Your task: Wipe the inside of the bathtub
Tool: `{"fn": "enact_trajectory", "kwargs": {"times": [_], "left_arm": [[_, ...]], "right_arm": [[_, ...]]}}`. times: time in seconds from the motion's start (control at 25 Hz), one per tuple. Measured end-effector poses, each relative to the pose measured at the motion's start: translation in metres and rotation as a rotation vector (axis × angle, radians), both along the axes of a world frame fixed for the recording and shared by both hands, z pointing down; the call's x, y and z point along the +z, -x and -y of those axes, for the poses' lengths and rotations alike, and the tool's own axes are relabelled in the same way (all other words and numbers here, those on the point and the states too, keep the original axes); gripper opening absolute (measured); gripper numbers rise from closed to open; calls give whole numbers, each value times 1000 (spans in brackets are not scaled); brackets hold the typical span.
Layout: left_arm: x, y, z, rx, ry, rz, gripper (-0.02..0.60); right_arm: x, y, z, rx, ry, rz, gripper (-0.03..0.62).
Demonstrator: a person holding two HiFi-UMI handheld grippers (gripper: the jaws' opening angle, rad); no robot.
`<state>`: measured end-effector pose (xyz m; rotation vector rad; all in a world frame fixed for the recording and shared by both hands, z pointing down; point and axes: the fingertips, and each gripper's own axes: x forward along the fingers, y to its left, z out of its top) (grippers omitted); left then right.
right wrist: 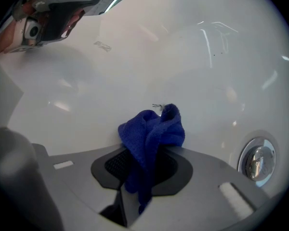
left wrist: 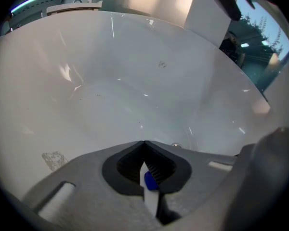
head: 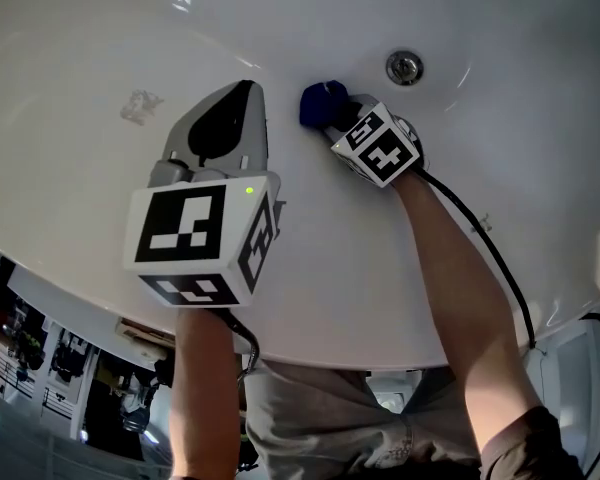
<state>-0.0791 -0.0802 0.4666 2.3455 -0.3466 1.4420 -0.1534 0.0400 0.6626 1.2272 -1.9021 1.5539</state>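
Note:
The white bathtub [head: 100, 48] fills the head view, its drain [head: 404, 66] at the upper right. My right gripper [head: 332, 113] is shut on a bunched blue cloth [head: 322, 103], which is pressed to the tub wall just left of and below the drain. In the right gripper view the cloth [right wrist: 151, 129] bulges out of the closed jaws of that gripper [right wrist: 153, 148], with the drain [right wrist: 257, 160] to its right. My left gripper [head: 246, 90] hovers left of the cloth, above the tub's bottom. In its own view the left gripper [left wrist: 143, 143] is shut with nothing held.
A faint grey smudge [head: 140, 105] marks the tub surface left of the left gripper and shows as smudge [left wrist: 53, 159] in that gripper's view. A black cable [head: 490, 258] runs along the right forearm. The tub rim [head: 70, 298] curves below, with cluttered shelves [head: 40, 368] beyond.

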Motion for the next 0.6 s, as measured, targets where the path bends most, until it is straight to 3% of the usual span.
{"fn": "enact_trajectory", "kwargs": {"times": [0.6], "left_arm": [[-17, 9, 2, -27, 11, 11, 5]], "right_arm": [[-39, 26, 5, -85, -22, 90, 89]]}}
